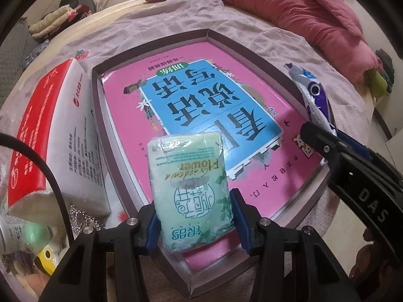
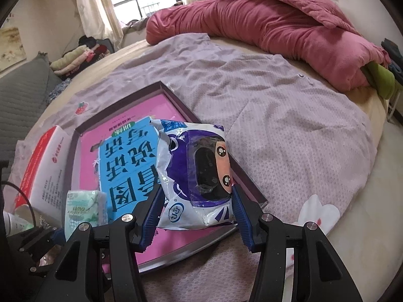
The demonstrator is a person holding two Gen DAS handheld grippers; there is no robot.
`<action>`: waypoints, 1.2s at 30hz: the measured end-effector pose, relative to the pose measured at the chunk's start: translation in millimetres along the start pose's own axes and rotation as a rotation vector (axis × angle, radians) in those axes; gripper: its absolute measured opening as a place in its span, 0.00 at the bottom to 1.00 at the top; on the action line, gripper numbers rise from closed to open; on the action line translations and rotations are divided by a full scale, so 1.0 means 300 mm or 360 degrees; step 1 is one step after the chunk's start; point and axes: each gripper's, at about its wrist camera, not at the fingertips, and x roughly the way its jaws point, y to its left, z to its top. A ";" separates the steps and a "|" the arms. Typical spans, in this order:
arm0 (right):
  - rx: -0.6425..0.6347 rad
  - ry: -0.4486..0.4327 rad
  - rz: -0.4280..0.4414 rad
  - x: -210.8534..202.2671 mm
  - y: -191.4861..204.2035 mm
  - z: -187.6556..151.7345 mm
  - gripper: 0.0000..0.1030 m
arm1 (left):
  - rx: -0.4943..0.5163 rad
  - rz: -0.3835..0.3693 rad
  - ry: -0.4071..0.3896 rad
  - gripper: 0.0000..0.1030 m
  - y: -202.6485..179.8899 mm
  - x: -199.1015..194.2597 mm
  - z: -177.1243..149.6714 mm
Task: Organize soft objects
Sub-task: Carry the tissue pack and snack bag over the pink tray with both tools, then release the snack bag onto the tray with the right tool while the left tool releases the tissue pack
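A book (image 1: 201,115) lies in a tray (image 1: 97,115) on the bed (image 2: 289,130); a tissue box (image 1: 58,136) sits left of the tray.

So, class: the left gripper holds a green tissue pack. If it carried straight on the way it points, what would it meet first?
Probably the pink book lying in the shallow box: the left gripper tilts down over it with the green tissue pack leading. The gap is hard to judge.

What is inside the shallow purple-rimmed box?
The box holds a pink book with a blue title panel. Whatever lies beneath the book is covered and cannot be seen.
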 end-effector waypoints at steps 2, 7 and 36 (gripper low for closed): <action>0.0000 0.0017 -0.0013 0.009 -0.001 0.000 0.54 | 0.0002 -0.0001 0.0000 0.49 -0.001 -0.001 -0.002; -0.0010 0.0029 -0.0030 0.017 0.004 -0.001 0.54 | 0.0003 -0.0001 -0.0006 0.49 -0.001 -0.003 -0.002; 0.0042 -0.0077 -0.0082 -0.025 -0.022 0.004 0.74 | 0.0003 -0.0056 -0.0017 0.50 -0.005 0.001 0.003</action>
